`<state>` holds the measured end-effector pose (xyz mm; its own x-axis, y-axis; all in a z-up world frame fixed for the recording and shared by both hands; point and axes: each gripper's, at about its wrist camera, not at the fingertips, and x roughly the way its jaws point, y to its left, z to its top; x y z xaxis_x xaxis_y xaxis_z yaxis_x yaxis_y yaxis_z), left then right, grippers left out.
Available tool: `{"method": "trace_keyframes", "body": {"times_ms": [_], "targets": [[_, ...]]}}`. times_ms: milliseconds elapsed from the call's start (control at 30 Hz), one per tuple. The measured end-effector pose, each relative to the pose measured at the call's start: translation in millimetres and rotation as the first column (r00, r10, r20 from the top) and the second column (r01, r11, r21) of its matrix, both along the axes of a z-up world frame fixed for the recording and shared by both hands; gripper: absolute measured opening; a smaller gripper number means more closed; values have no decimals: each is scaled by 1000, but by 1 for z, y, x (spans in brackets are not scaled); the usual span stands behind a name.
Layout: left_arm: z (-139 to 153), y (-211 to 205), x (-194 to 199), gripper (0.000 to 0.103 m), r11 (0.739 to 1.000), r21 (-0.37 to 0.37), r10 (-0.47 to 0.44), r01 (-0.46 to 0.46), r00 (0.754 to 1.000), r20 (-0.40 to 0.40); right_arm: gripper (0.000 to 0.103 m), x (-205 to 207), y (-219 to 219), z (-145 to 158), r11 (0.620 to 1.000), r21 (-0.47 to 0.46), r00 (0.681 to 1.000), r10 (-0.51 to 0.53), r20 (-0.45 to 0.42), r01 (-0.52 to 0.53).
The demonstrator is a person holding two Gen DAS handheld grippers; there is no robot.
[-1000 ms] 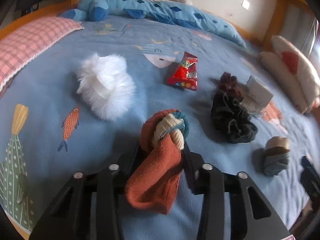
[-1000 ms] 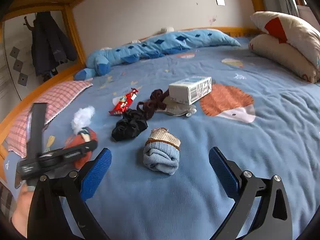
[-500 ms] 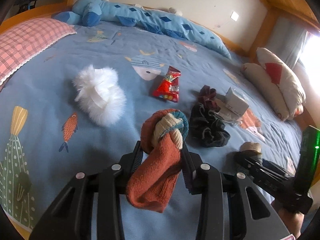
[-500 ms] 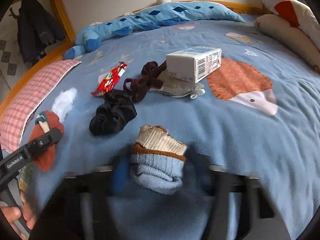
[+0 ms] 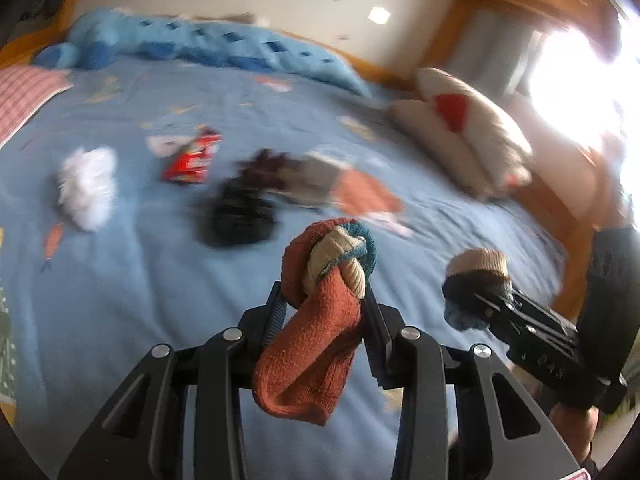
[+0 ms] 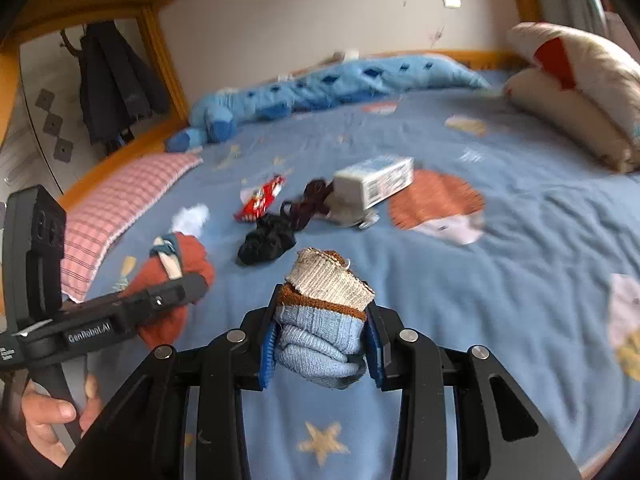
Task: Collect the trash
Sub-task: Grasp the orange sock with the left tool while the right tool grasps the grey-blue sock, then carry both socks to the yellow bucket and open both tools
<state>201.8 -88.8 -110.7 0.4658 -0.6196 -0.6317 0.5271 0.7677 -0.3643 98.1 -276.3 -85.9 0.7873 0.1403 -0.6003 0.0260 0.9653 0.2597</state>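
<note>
Left tool point(image 5: 326, 300) clamped on rust sock bundle point(image 5: 316, 320), right tool point(image 6: 322, 340) clamped on blue sock bundle point(image 6: 320, 332), both lifted clear of bed point(image 6: 520, 280), likely sorted aside; red snack wrapper point(image 6: 260, 200) and white carton point(image 6: 376, 182) lay far, mid-bed

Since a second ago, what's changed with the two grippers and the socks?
The right gripper, open a second ago, closed on the rolled light-blue sock and lifted it off the blue bedspread. The left gripper stays clamped on the rust-orange sock bundle. The red snack wrapper lies unmoved.
</note>
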Motion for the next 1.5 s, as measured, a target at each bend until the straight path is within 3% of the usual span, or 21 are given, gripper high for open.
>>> {"method": "trace_keyframes", "body": {"times_ms": [267,567,867,1033,1233,1400,1467,1500], "targets": [[30,-57,-80,37,978,-24,-207,208,977,52,35,-95,-40,31,995,10,992,-99,73,98],[30,-135,-159,37,908,-3,-417,418,908,47,35,-202,-99,38,957,16,954,-290,82,289],[3,-222,-241,37,781,25,-623,624,782,-26,35,-305,-144,21,879,-6,879,-476,25,476],[-17,-267,-284,37,691,64,-717,720,694,-68,35,-363,-166,8,829,-38,829,-559,-24,558],[-41,-313,-322,37,611,107,-776,784,620,-115,35,-432,-196,-26,747,-63,735,-664,-136,662],[-62,-345,-353,38,550,105,-809,828,560,-178,36,-457,-211,-51,717,-76,694,-692,-198,693],[-72,-358,-364,40,534,106,-814,839,544,-206,41,-464,-218,-60,701,-80,675,-706,-215,708],[-74,-362,-366,48,531,106,-813,841,540,-216,53,-466,-222,-66,692,-103,658,-715,-237,715]]}}
